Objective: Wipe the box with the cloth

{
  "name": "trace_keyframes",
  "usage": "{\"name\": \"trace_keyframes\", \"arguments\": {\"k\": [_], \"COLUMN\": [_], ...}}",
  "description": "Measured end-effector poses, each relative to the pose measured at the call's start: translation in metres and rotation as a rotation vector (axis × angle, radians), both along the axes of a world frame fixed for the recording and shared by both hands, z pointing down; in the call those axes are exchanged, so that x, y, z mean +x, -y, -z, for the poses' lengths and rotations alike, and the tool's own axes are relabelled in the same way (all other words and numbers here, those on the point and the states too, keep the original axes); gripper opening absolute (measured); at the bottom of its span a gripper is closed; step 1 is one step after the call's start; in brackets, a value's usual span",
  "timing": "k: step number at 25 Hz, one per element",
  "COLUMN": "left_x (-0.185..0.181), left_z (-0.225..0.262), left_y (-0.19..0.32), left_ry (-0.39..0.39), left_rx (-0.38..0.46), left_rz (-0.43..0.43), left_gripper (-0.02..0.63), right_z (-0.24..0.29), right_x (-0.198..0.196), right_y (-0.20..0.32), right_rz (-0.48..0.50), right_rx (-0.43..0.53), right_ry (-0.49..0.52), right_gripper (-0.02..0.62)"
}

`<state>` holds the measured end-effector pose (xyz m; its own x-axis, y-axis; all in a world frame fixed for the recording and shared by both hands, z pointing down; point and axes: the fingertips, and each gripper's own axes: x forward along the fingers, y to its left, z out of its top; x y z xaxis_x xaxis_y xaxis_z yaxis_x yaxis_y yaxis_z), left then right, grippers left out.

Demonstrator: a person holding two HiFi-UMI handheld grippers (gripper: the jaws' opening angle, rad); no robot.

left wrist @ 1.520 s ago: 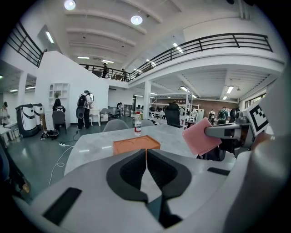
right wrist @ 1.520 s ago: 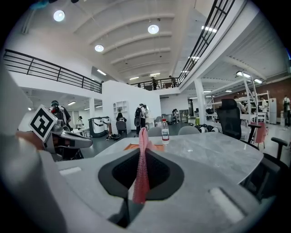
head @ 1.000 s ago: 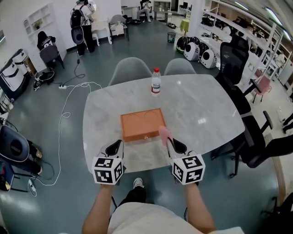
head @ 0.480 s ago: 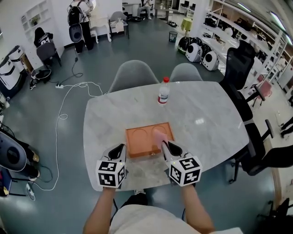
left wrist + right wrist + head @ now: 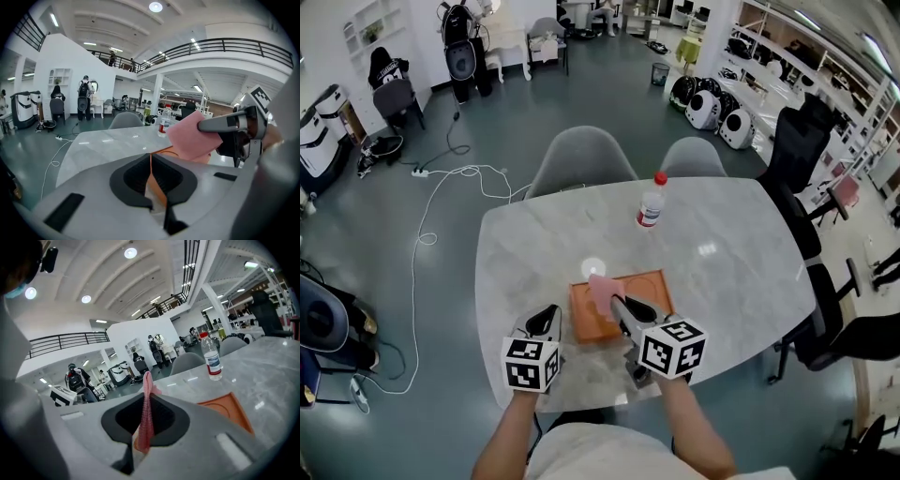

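Note:
An orange flat box (image 5: 630, 302) lies on the marble table (image 5: 534, 244), near its front edge. My right gripper (image 5: 617, 305) reaches over the box's left-middle, shut on a pink cloth (image 5: 601, 288) that stands up from its jaws. In the right gripper view the cloth (image 5: 146, 418) is pinched between the jaws, with the box (image 5: 227, 411) to the right below. My left gripper (image 5: 550, 317) stays just off the box's front left corner, jaws shut, only a thin orange sliver showing in the slit. From the left gripper view the cloth (image 5: 192, 138) hangs over the box (image 5: 165, 151).
A water bottle (image 5: 651, 201) with a red cap stands at the table's far side. Two grey chairs (image 5: 583, 159) sit behind the table and black office chairs (image 5: 839, 328) to the right. A white cable (image 5: 427, 234) runs over the floor at left.
My right gripper has carried the cloth from the box's right edge leftward over its top. The left gripper has kept its place by the front left corner.

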<state>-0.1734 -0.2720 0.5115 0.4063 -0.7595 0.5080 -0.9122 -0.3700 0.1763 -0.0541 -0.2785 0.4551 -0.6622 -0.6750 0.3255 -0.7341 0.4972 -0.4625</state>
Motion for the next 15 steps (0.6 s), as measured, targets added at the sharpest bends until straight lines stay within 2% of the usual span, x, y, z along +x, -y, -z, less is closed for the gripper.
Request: {"name": "trace_keyframes", "arguments": {"k": [7,11,13,15], "left_x": [-0.015,-0.022,-0.026,-0.029], "left_z": [-0.009,-0.014,-0.017,-0.020], "left_y": [0.013,0.016,0.018,0.020], "left_ry": [-0.019,-0.024,-0.024,-0.024], "left_rx": [-0.018,-0.027,-0.032,-0.036], "left_rz": [0.019,0.033,0.038,0.044], "left_gripper": [0.015,0.015,0.015,0.015], "right_z": [-0.005,-0.016,-0.031,-0.048], "right_x": [-0.039,-0.057,-0.058,-0.055], "right_y": [0.017,0.024,0.030,0.035], "right_rz": [0.062,0.079,0.053,0.014], "right_rx": [-0.106,-0.200,-0.256,-0.300], "right_ry": [0.182,0.294,0.320,0.301], "right_gripper": [0.017,0.017,0.017,0.017]}}
